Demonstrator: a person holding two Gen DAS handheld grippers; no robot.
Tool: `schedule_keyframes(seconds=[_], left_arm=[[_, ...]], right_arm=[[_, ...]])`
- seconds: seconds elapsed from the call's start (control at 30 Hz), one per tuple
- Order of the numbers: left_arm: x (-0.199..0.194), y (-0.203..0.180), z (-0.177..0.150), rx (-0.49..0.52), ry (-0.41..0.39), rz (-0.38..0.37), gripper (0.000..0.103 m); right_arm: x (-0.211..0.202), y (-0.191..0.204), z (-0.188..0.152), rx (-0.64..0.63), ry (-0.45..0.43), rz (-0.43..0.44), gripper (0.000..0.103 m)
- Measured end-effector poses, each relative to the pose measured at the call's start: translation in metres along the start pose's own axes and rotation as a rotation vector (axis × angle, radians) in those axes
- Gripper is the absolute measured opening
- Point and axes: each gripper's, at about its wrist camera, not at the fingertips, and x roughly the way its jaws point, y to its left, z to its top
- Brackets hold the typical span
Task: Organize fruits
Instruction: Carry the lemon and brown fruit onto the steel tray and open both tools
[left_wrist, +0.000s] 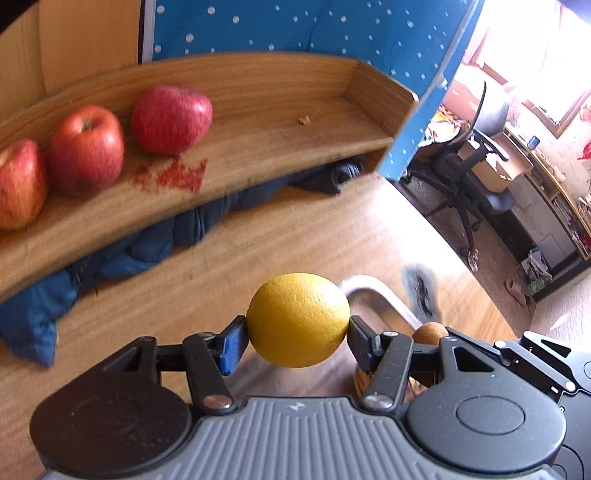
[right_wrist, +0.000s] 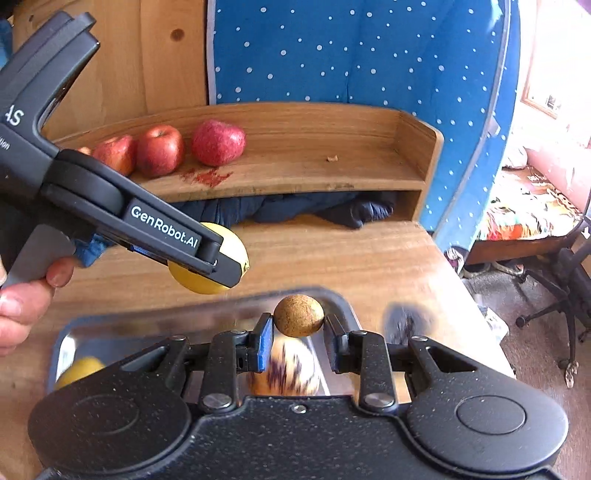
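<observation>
Lemon (left_wrist: 297, 319) clamped between the pads of the left tool (left_wrist: 297, 341), held in the air above the worktop (left_wrist: 258, 236), short of the shelf (left_wrist: 266, 122). Right tool (right_wrist: 298, 334) closed on a kiwi (right_wrist: 298, 315), raised over a metal tray (right_wrist: 207, 317) at the near edge of the worktop. Tray also holds a second yellow fruit (right_wrist: 79, 371) at its left end and a blurred pale fruit (right_wrist: 284, 369) under the right tool. Three red apples (left_wrist: 86, 149) sit in a row on the left part of the shelf; red flecks (left_wrist: 173, 176) lie in front of the rightmost apple. Dark blue cloth (left_wrist: 122, 251) is bunched beneath the shelf.
</observation>
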Motion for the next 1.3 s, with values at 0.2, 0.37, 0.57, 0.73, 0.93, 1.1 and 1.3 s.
schedule_keyframes(seconds=[0.2, 0.37, 0.57, 0.73, 0.93, 1.1, 1.3], left_arm=[[-0.001, -0.009, -0.026, 0.009, 0.042, 0.008, 0.062], [0.0, -0.013, -0.04, 0.012, 0.071, 0.03, 0.062], [0.002, -0.018, -0.053, 0.025, 0.103, 0.083, 0.062], [0.001, -0.017, -0.06, 0.013, 0.106, 0.093, 0.062], [0.0, -0.018, -0.06, 0.018, 0.107, 0.114, 0.063], [0.001, -0.018, -0.061, 0.019, 0.106, 0.127, 0.063], [0.002, -0.019, -0.062, 0.021, 0.11, 0.138, 0.063]], right_arm=[[-0.025, 0.004, -0.026, 0.003, 0.022, 0.0, 0.031], [-0.037, 0.009, -0.047, 0.012, 0.052, 0.013, 0.031], [-0.035, 0.013, -0.065, 0.028, 0.118, 0.002, 0.031], [-0.037, 0.014, -0.072, 0.037, 0.133, -0.007, 0.031], [-0.033, 0.015, -0.074, 0.034, 0.166, -0.032, 0.031], [-0.03, 0.011, -0.079, 0.046, 0.193, -0.046, 0.031], [-0.031, 0.012, -0.081, 0.048, 0.191, -0.043, 0.031]])
